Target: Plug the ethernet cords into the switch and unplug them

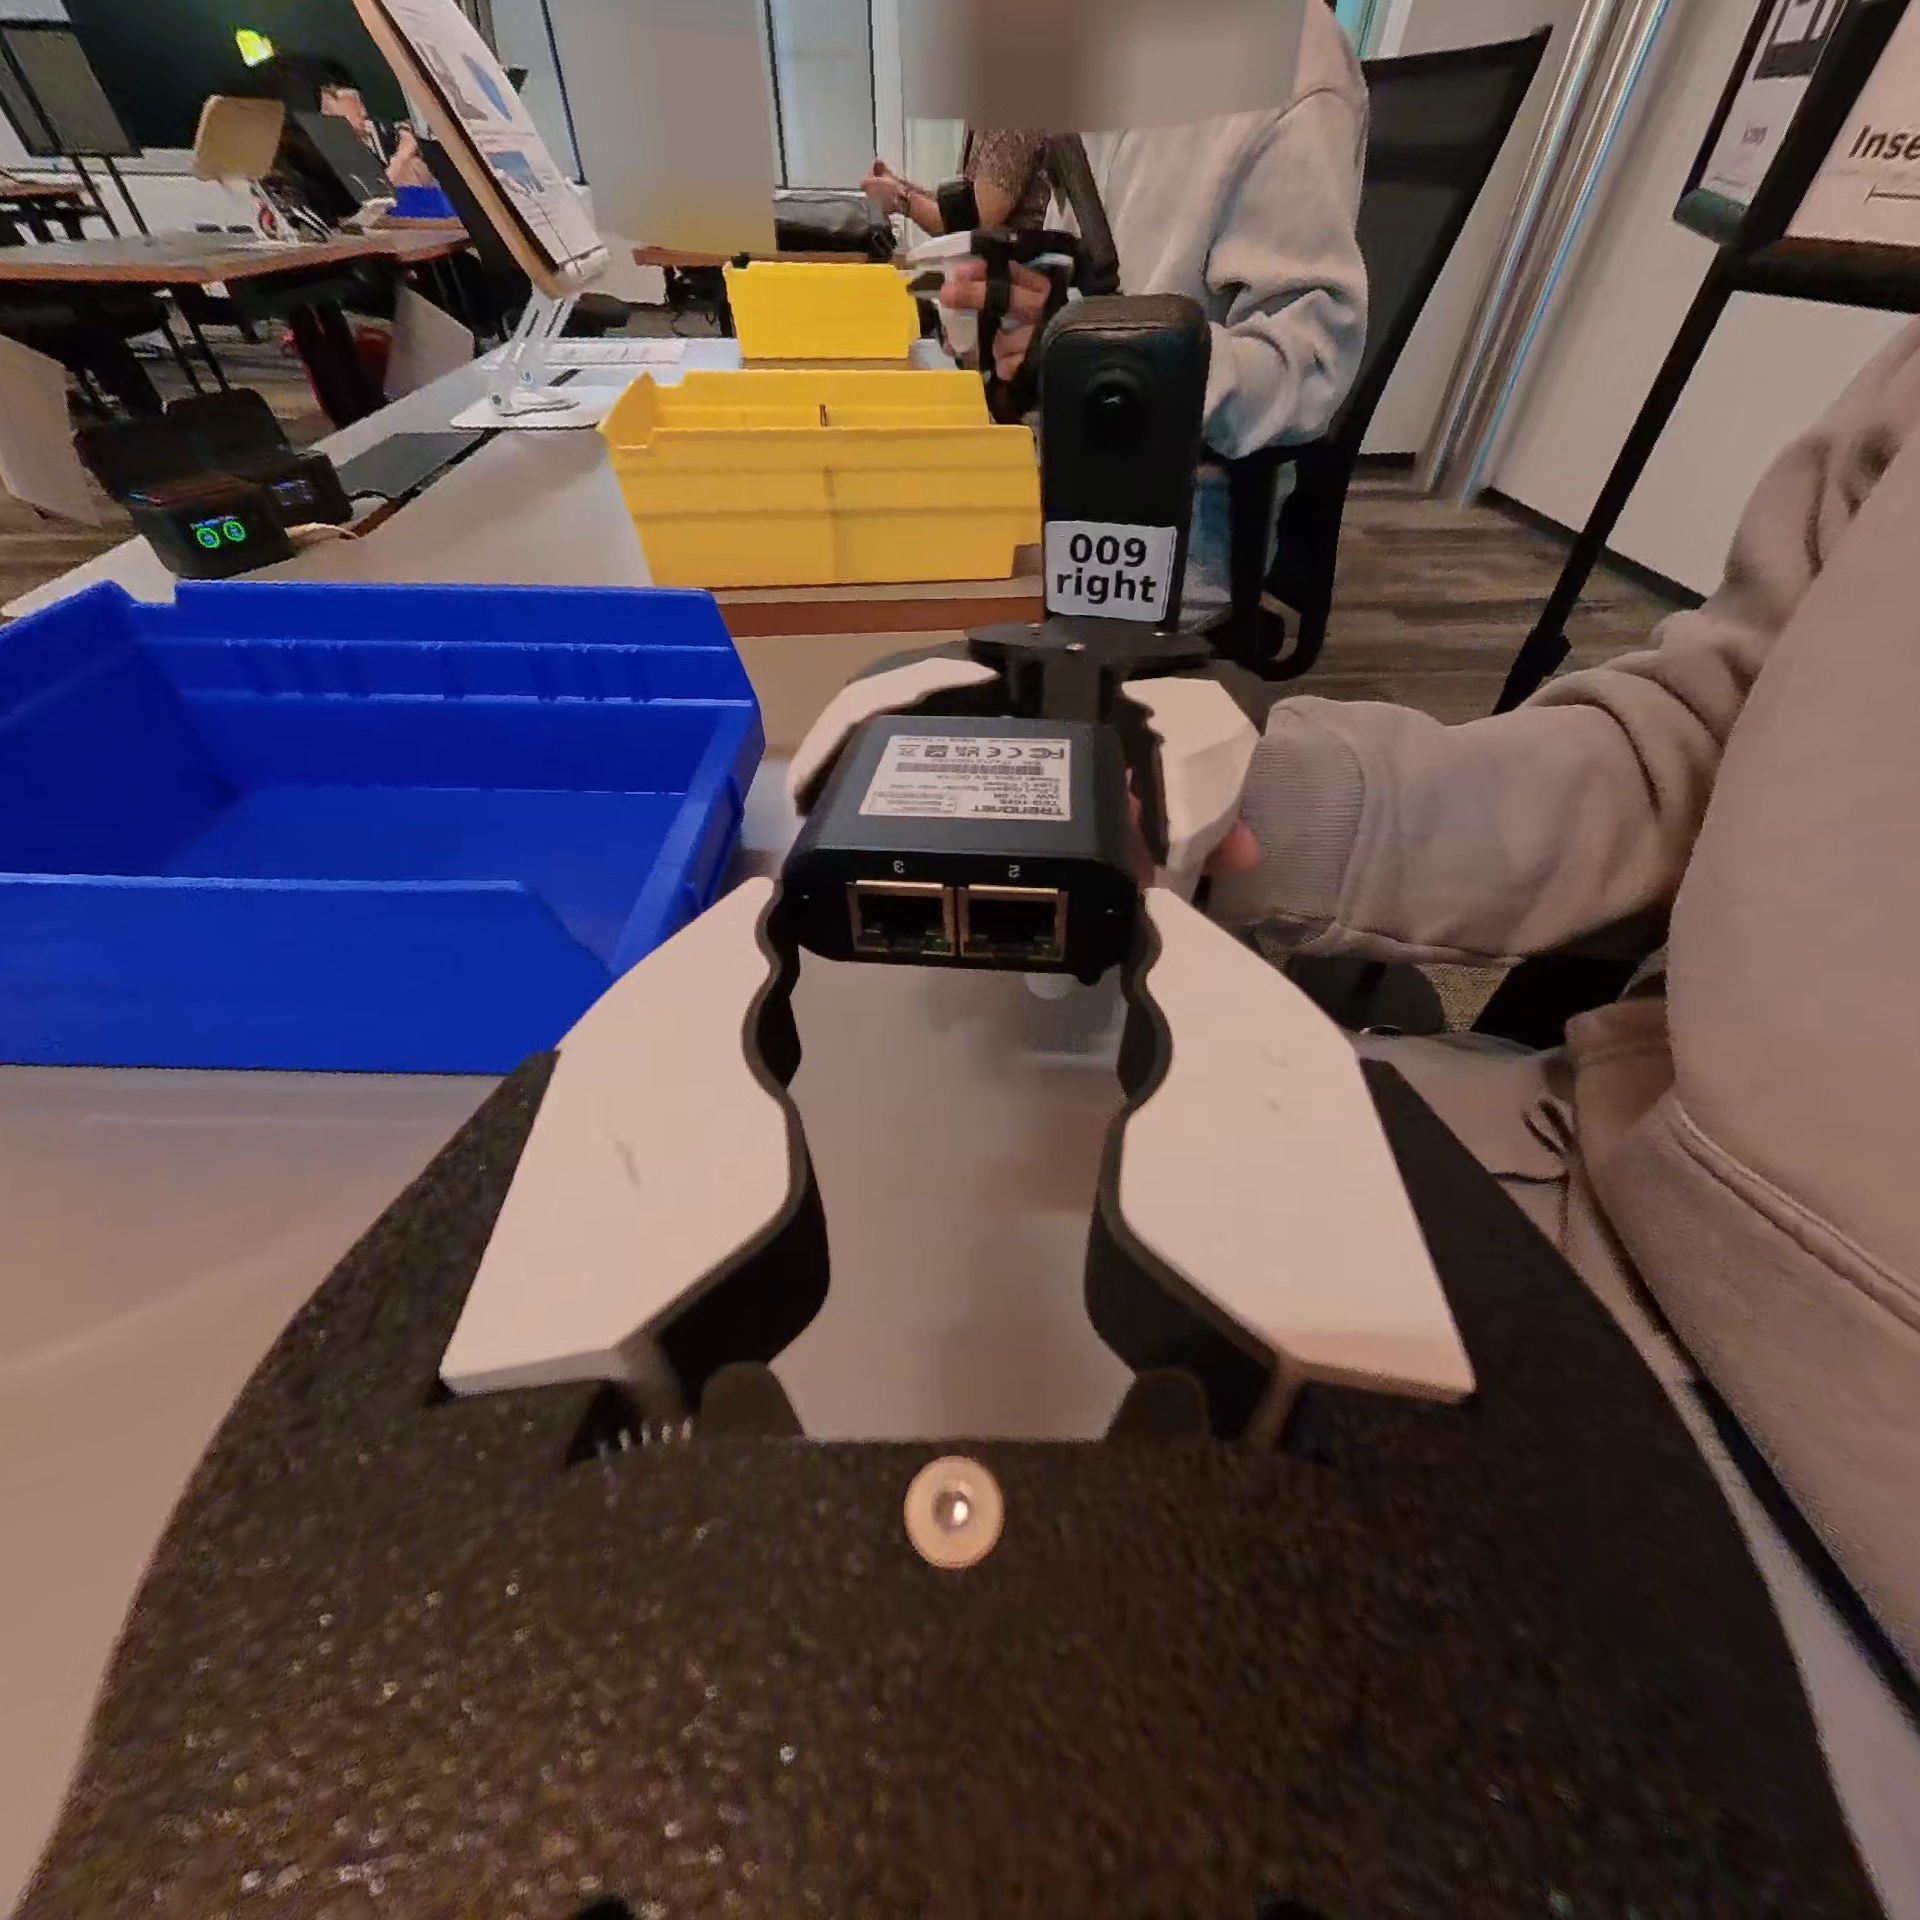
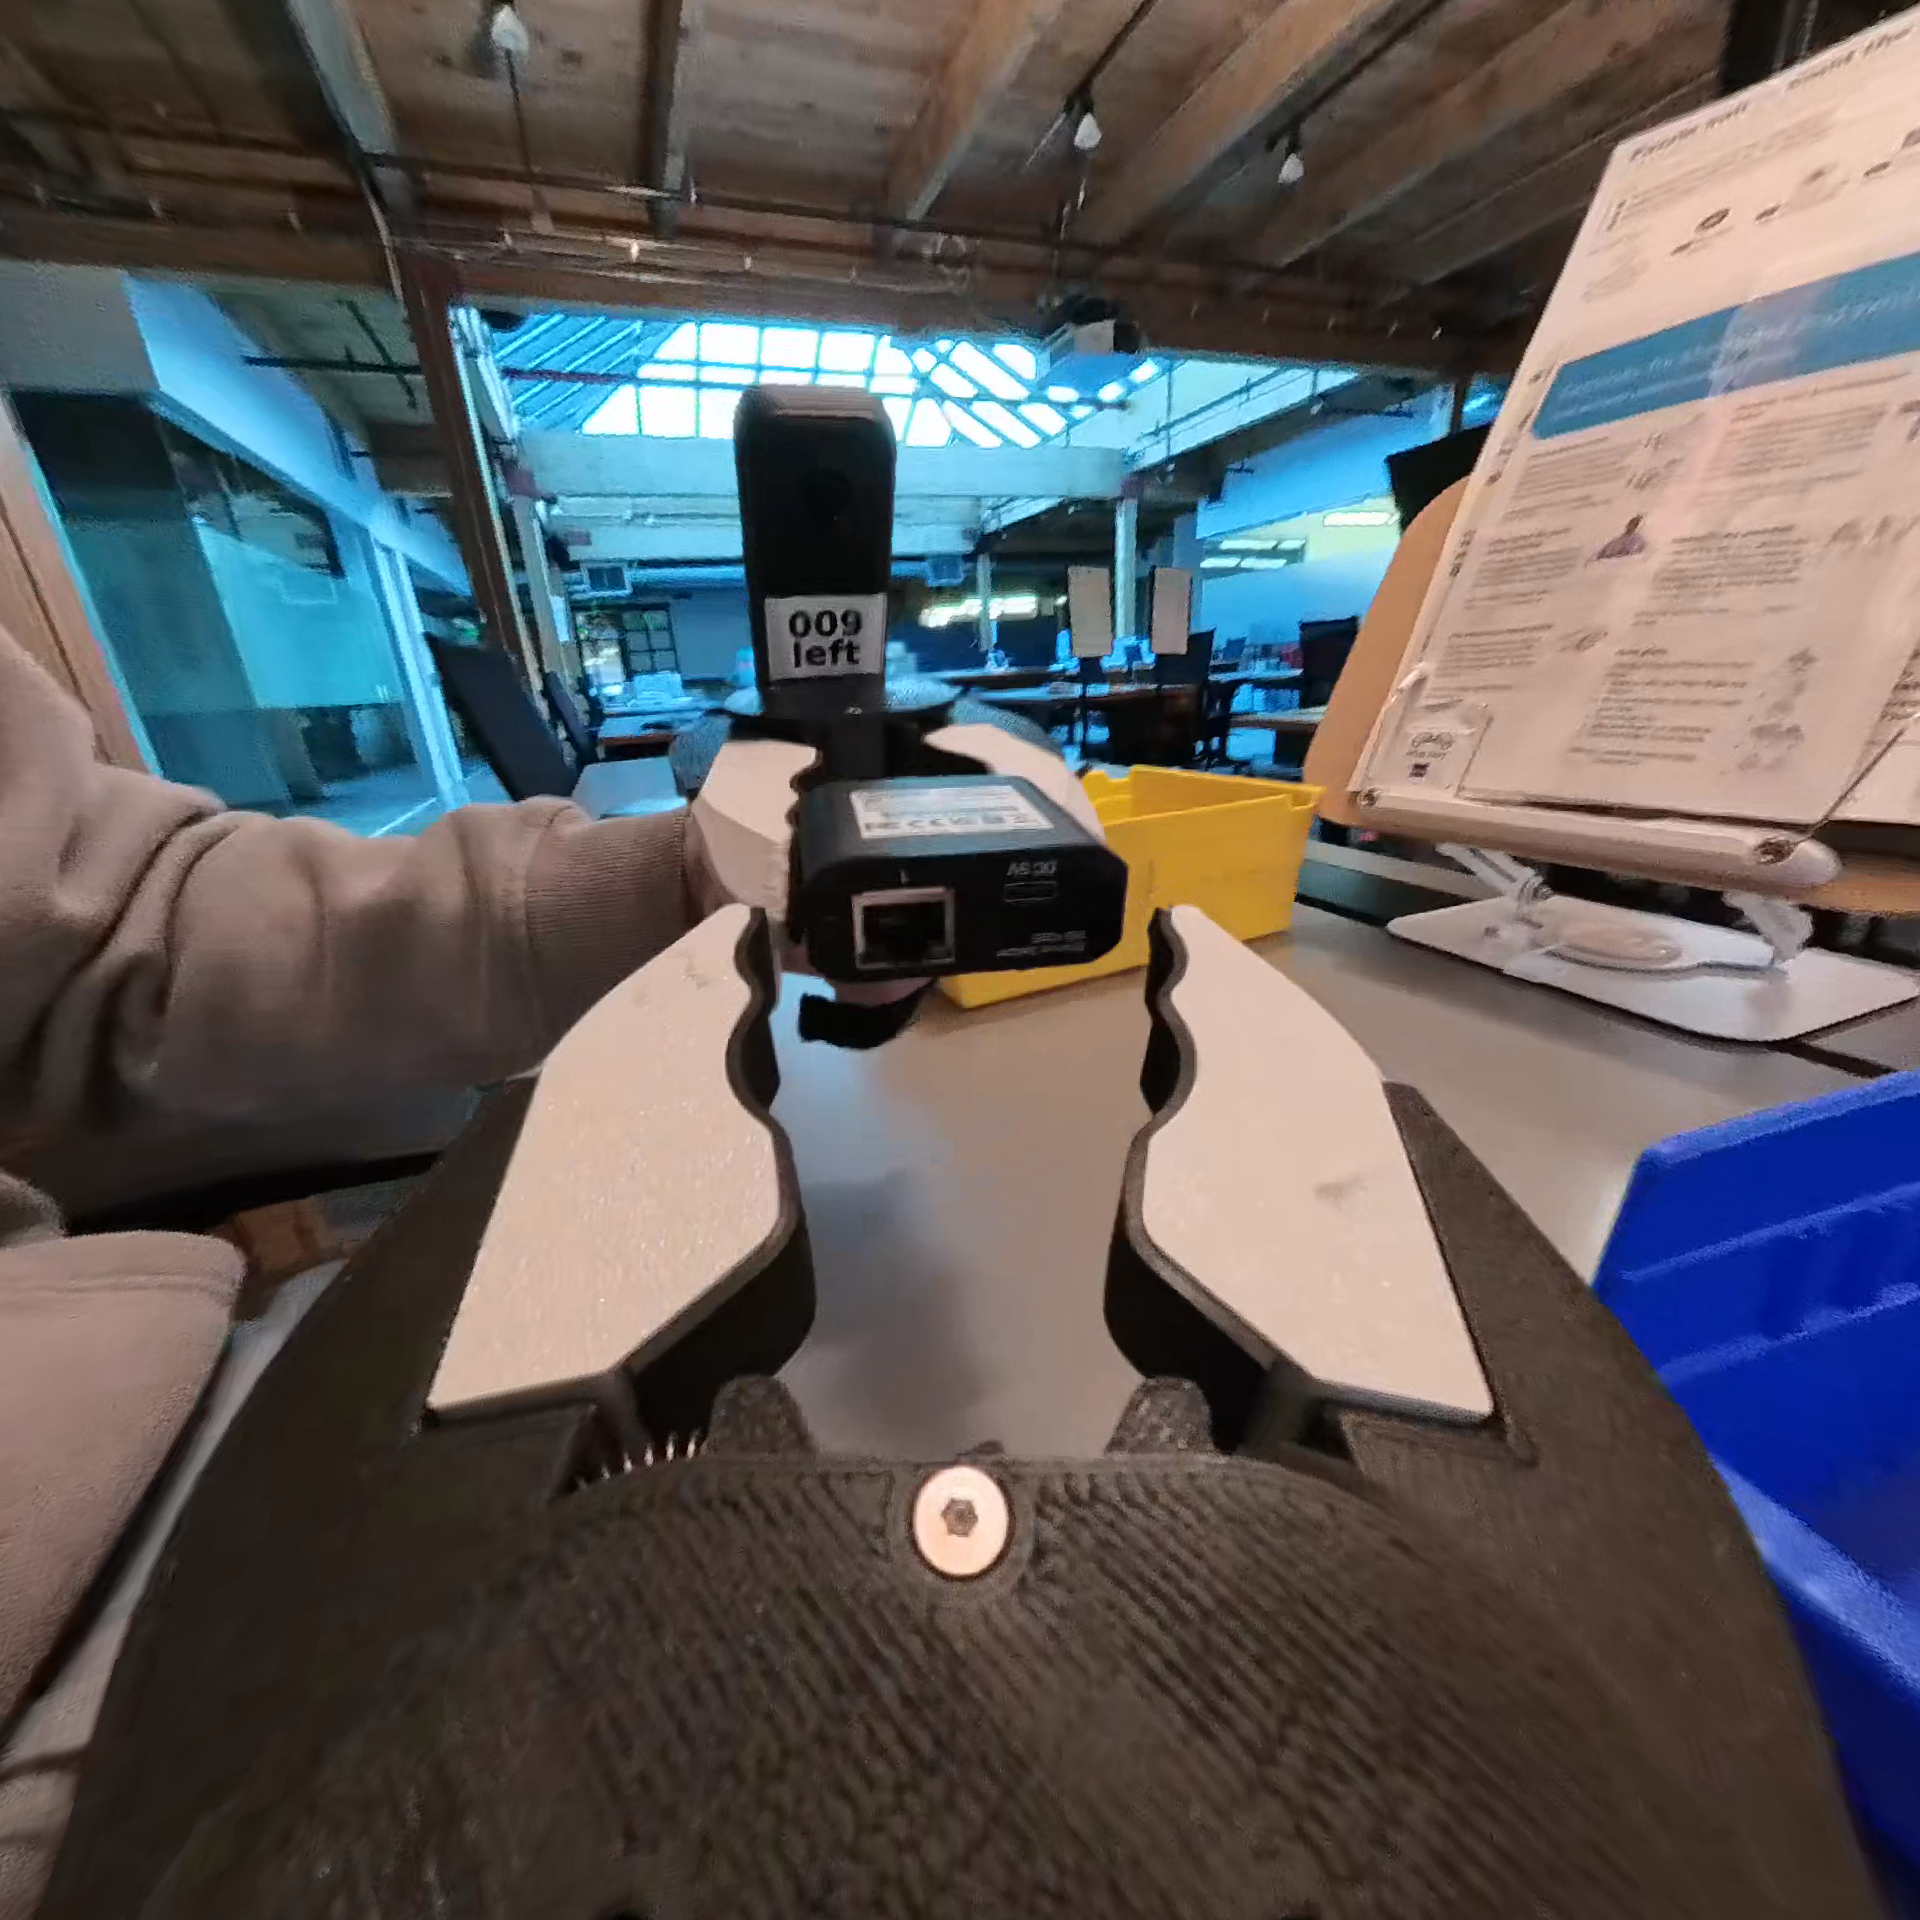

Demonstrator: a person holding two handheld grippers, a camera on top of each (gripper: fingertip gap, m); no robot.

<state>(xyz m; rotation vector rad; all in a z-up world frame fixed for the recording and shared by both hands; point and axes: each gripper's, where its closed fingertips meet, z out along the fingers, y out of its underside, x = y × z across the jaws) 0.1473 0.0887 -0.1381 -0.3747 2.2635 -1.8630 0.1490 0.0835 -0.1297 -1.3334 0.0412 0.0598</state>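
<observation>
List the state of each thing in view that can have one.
switch: appears lifted off the table, between both grippers, every visible port empty.
left gripper: jaws wide, flanking the switch's two-port end; clamping unclear.
right gripper: jaws wide, flanking the single-port end; clamping unclear.
blue bin: no contents visible.

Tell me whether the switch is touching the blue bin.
Apart. The left wrist view shows bare table between the switch and the blue bin.

One switch (image 1: pixel 961 831), one blue bin (image 1: pixel 343 821), two yellow bins (image 1: pixel 831 488), two grippers (image 1: pixel 956 925).
</observation>
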